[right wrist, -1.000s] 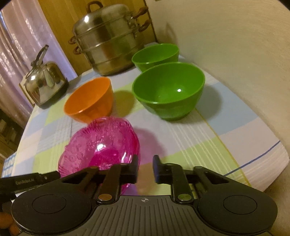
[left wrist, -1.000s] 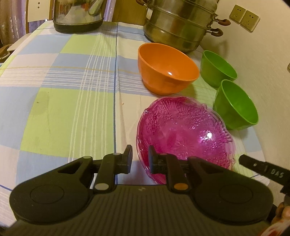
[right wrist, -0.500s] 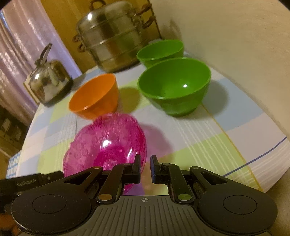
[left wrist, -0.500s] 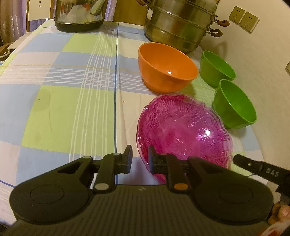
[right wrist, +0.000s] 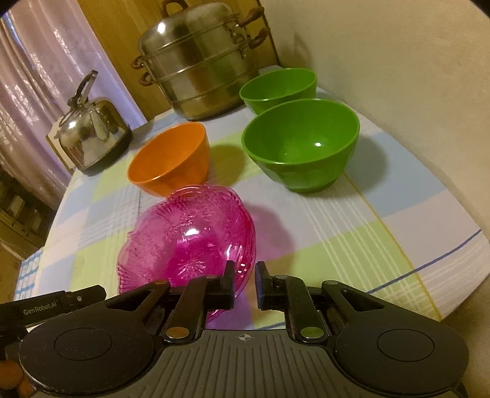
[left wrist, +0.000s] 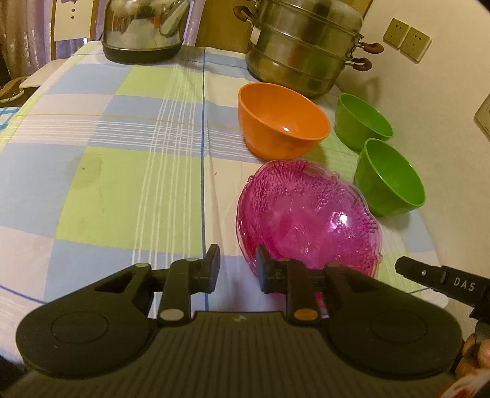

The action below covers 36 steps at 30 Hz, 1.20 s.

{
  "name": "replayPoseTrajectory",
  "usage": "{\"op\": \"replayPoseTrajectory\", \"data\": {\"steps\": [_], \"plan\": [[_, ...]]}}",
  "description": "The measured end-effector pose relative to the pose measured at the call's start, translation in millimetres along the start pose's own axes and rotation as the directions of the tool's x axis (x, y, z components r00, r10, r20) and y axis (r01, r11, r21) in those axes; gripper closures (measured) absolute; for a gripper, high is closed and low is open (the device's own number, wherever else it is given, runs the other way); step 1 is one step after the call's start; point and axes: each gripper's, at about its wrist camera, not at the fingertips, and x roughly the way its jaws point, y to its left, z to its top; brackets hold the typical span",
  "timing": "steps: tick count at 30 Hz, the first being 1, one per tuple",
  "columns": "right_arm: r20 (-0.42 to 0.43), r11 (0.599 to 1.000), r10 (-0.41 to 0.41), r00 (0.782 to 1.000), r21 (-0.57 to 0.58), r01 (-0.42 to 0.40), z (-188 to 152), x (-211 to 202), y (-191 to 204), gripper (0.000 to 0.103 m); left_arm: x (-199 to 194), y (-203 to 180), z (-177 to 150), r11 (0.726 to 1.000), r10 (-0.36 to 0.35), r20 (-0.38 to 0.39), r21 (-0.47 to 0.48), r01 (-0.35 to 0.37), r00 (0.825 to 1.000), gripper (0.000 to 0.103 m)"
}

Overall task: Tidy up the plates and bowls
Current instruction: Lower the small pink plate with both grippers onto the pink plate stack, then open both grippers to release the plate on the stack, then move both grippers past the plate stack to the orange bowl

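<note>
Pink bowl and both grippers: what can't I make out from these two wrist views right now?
- Pink bowl: near rim hidden behind left gripper, whose jaws are opening; contact unclear.
- Right wrist view: bowl's near rim behind right gripper, jaws opening.
- Kettle: top cut off by frame edge.

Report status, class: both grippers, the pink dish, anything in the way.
Left gripper and right gripper opening, nothing between the pads. Pink dish on the table, ungripped. Orange bowl close behind it.
</note>
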Motion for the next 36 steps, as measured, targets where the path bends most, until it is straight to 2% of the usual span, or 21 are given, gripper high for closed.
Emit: {"op": "replayPoseTrajectory", "data": {"steps": [2,4,8,13,16,22,30,36], "plan": [[0.0,1.0,0.004,1.0,-0.001,-0.004,-1,-7,2,0.062,-6,-2,-3,1.0,0.01,-0.001,0.006,-0.01,1.0,0.076],[0.007,1.0,0.01,1.0,0.0,-0.01,-3,-16,4,0.055,-14,-4,-6,1.0,0.011,0.003,0.016,-0.011,1.0,0.072],[0.008,1.0,0.004,1.0,-0.012,-0.004,-8,-33,8,0.051,-32,-9,-14,0.999,0.021,0.027,0.036,-0.022,0.999,0.056],[0.01,0.999,-0.005,1.0,-0.036,0.005,-17,-56,11,0.048,-54,-14,-25,0.998,0.044,0.058,0.046,-0.047,0.997,0.02],[0.013,0.998,-0.009,1.0,-0.056,0.01,-23,-67,13,0.046,-66,-18,-32,0.996,0.066,0.078,0.057,-0.07,0.995,0.013],[0.02,0.994,-0.025,0.999,-0.103,0.027,-33,-86,16,0.039,-86,-28,-41,0.99,0.107,0.103,0.085,-0.116,0.989,0.008],[0.02,0.993,-0.023,1.0,-0.113,0.025,-44,-103,17,0.033,-109,-43,-52,0.985,0.073,0.174,0.144,-0.099,0.982,0.008],[0.021,0.994,-0.019,1.0,-0.109,0.021,-48,-109,16,0.032,-109,-39,-53,0.989,0.079,0.128,0.115,-0.094,0.989,0.008]]}}
